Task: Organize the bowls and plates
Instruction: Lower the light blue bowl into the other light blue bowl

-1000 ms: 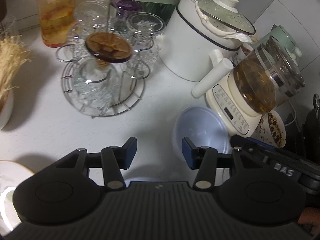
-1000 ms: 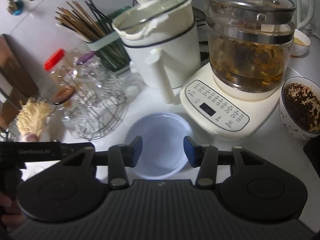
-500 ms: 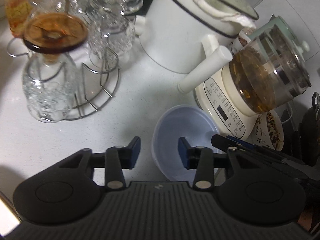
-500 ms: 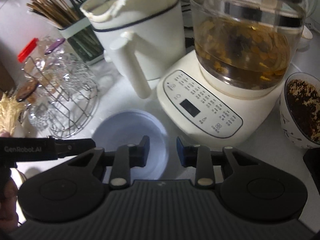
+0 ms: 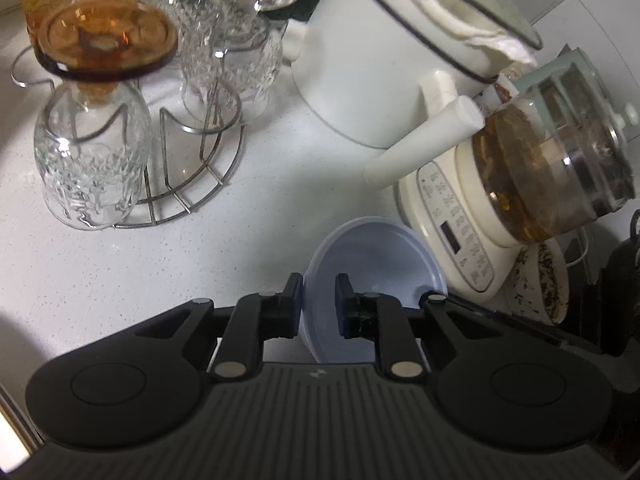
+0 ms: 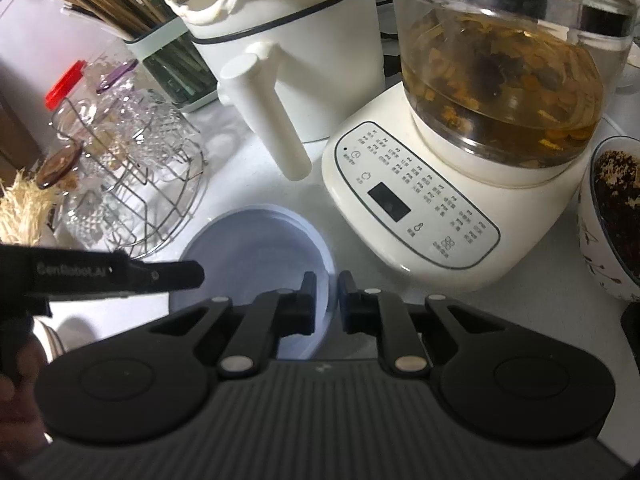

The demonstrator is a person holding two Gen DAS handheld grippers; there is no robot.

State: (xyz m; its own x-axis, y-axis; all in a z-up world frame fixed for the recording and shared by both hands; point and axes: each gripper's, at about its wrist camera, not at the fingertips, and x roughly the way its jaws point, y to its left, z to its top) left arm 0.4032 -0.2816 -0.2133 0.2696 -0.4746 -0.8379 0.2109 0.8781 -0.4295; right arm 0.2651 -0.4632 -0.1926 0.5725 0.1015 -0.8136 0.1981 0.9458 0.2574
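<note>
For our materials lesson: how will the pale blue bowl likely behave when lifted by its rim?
The pale blue bowl looks thin and plastic, so probably light and rigid. Its smooth glossy wall may slip between the tongs' pads. Gripped at opposite rims, it should stay level.

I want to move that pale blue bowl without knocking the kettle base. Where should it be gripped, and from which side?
Probably by the thin upright rim, one finger inside and one outside. The blue bowl sits open side up, and the kettle base crowds its far right. So come in on the near edge: the left tool straddles the rim on the bowl's left, the right tool on its right.
</note>
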